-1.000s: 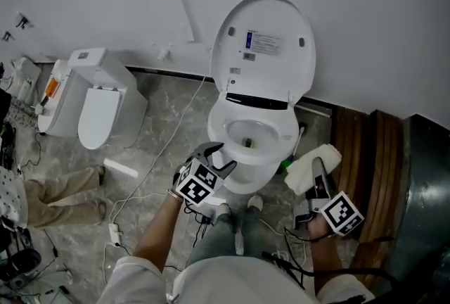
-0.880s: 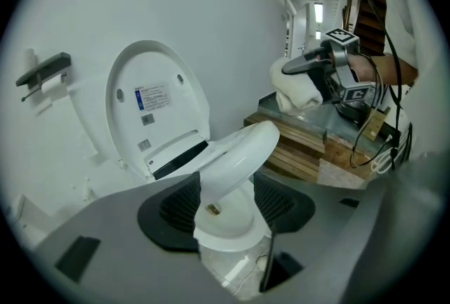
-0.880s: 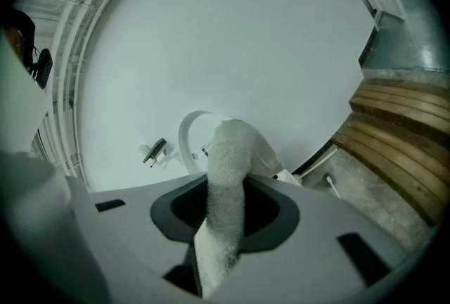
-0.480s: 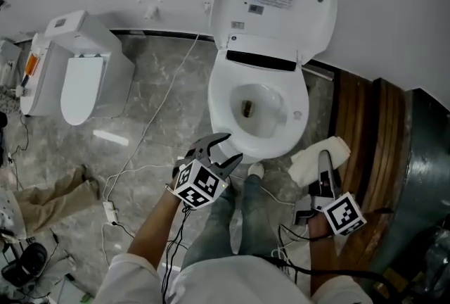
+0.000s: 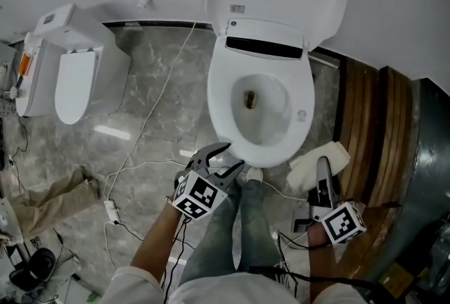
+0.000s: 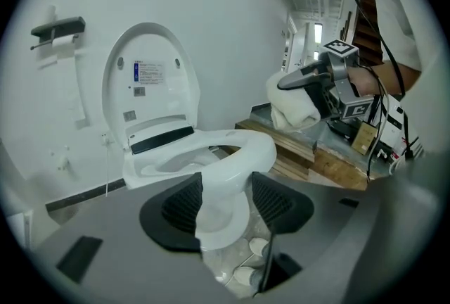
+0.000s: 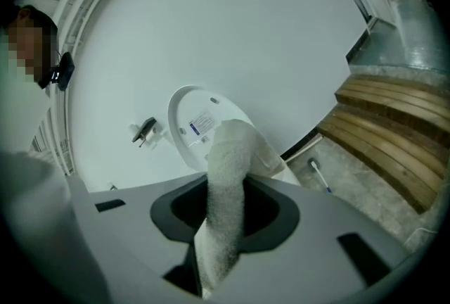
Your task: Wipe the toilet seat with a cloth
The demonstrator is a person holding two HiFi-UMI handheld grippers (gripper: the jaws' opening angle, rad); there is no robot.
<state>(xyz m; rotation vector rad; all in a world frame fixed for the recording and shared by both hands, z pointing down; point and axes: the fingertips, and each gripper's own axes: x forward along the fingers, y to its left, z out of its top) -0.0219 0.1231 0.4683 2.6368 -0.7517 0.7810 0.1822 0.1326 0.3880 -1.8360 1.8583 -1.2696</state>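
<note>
The right gripper [image 5: 322, 176] is clamped on a soft white terry cloth [image 5: 308, 167], bunched near the front right of the white oval toilet seat [image 5: 223, 95]. Light and floppy, it probably wipes best pinched at the bunched middle, loose folds trailing. The left gripper [image 5: 232, 157], near the seat's front rim, has just narrowed slightly yet gapes empty.
</note>
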